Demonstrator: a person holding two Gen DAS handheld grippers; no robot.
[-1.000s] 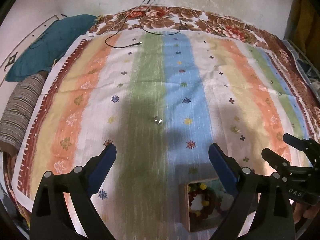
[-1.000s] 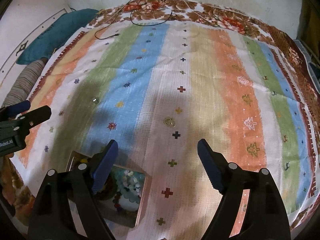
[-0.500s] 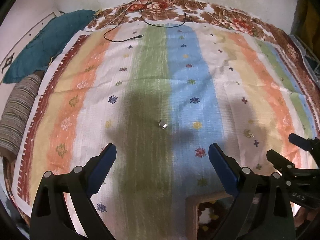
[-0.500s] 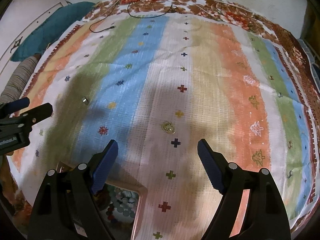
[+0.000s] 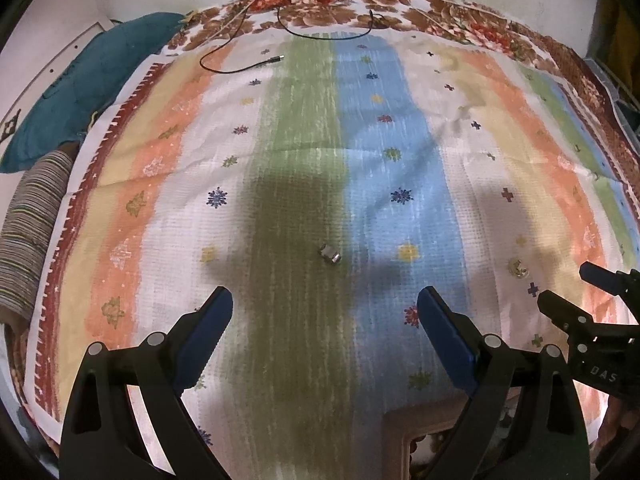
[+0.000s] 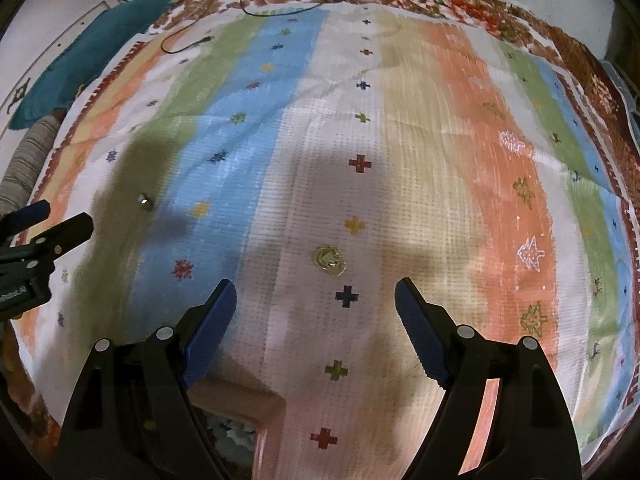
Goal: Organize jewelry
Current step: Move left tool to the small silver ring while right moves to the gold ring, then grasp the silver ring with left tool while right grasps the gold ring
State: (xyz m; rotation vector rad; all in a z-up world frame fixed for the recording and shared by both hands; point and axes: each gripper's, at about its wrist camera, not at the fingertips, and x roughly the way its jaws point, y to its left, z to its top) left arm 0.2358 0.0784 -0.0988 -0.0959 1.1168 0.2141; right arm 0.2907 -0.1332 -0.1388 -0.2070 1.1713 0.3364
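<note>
A small silver ring [image 5: 329, 254] lies on the green stripe of the bedspread, just ahead of my open, empty left gripper [image 5: 325, 312]; it also shows in the right wrist view [image 6: 145, 201]. A gold jewelry piece [image 6: 329, 260] lies on the white stripe just ahead of my open, empty right gripper [image 6: 315, 300]; it also shows in the left wrist view [image 5: 517, 268]. A wooden jewelry box [image 5: 416, 432] with beads sits at the near edge, between the grippers, and shows in the right wrist view [image 6: 240, 412] too.
A striped bedspread [image 5: 420, 184] covers the bed. A black cable [image 5: 240, 68] lies at the far side. A teal pillow [image 5: 88, 92] and a striped roll [image 5: 28, 236] lie at the left. A white wall stands behind.
Both grippers have moved forward and down over the bedspread. The ring and the gold piece are now closer to the fingertips. The wooden box has slid toward the bottom edge of both views.
</note>
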